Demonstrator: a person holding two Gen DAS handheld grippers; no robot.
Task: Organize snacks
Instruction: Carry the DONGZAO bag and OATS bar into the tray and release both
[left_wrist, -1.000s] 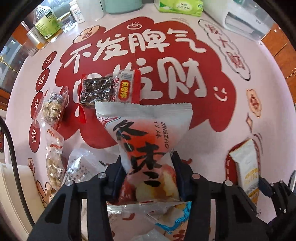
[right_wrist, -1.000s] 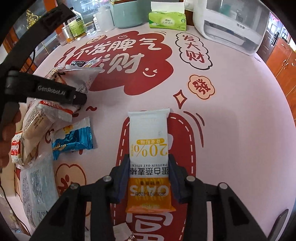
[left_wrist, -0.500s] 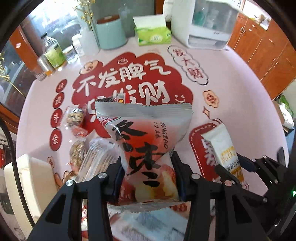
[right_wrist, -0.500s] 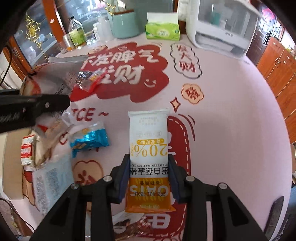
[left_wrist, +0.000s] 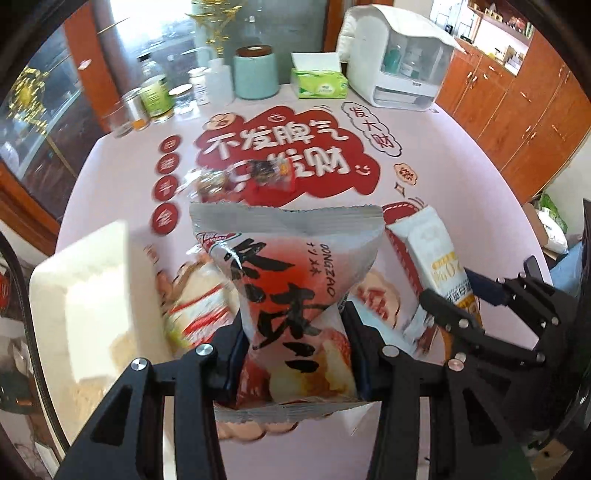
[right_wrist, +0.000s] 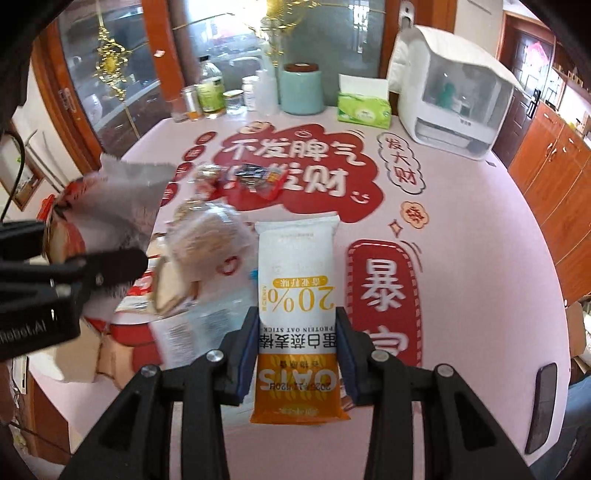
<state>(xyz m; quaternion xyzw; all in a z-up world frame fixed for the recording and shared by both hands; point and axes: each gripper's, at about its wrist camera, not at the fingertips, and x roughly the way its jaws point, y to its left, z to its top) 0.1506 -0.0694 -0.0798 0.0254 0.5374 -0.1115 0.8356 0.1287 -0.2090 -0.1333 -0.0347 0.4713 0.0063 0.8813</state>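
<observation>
The cream box (left_wrist: 92, 295) at the left, blurred, is probably where the snacks go, so carry both packs high above the loose packets (right_wrist: 207, 243) before lowering. The left gripper (left_wrist: 295, 332) is clamped on the red jujube bag (left_wrist: 291, 280); the right gripper (right_wrist: 297, 350) is clamped on the oat stick (right_wrist: 297, 291). Below lies the pink table (right_wrist: 461, 206), tissue box (right_wrist: 364, 109) and white appliance (right_wrist: 454, 88) at its far edge.

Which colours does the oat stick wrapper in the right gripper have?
The oat stick wrapper is white on top and orange at the bottom, clearest in the right wrist view.
</observation>
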